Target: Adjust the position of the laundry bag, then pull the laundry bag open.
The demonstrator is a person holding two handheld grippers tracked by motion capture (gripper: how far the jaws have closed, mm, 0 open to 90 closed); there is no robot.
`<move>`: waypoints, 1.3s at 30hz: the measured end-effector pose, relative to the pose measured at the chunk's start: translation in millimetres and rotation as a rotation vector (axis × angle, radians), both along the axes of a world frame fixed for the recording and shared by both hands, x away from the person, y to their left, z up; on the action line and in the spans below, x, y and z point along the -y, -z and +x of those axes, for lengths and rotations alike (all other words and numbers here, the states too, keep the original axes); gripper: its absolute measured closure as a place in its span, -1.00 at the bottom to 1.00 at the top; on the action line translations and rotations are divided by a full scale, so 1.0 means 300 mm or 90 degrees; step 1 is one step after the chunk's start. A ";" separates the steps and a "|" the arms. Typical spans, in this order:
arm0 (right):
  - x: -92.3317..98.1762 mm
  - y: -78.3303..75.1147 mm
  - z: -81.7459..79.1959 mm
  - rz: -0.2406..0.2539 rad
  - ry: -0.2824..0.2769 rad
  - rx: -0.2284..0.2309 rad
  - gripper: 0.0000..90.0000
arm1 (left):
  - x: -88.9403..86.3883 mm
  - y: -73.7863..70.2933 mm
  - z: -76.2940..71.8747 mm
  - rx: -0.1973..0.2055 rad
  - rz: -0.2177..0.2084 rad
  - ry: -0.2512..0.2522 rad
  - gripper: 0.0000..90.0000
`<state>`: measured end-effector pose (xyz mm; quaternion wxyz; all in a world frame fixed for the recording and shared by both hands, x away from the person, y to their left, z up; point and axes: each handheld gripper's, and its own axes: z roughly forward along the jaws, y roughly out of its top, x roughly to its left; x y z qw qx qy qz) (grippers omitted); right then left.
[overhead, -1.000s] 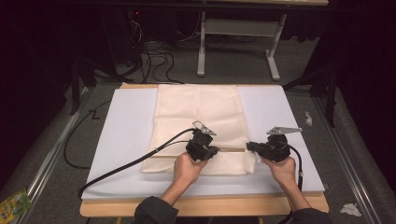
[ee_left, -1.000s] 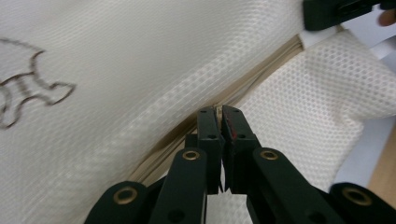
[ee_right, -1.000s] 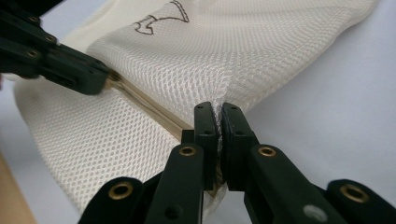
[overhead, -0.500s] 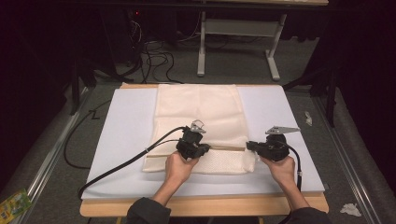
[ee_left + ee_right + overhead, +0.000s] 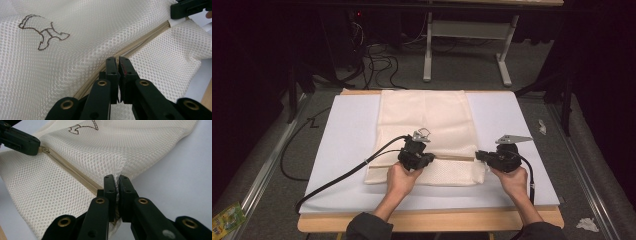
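Your left gripper (image 5: pixel 430 158) is clamped on the zip (image 5: pixel 140 41) of the mesh bag (image 5: pixel 432 117), your right gripper (image 5: pixel 478 155) pinching the bag's edge at the zip's end.

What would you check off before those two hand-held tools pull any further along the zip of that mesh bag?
1. Right tool shut on the bag's end by the zip: ok, mesh is bunched between its jaws.
2. Left tool shut at the zip: ok; whether it has the slider, cannot tell.
3. Zip line straight between both tools: ok, it runs taut in the high view.
4. Bag flat on the white mat: ok.
5. Cables off the bag: not ok, the left cable crosses its corner.
6. How far the zip is open: cannot tell.
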<state>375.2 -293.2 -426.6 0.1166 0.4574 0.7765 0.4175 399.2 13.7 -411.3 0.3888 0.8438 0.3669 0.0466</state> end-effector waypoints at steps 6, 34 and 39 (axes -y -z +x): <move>-0.012 -0.009 0.002 -0.002 0.000 -0.001 0.94 | -0.016 -0.015 -0.005 0.005 -0.008 -0.007 0.94; -0.026 -0.016 0.011 -0.007 -0.002 -0.001 0.94 | -0.080 -0.025 -0.008 0.010 -0.021 -0.026 0.94; -0.028 -0.019 0.012 -0.011 -0.002 0.004 0.94 | -0.091 -0.022 -0.010 0.014 -0.027 -0.029 0.94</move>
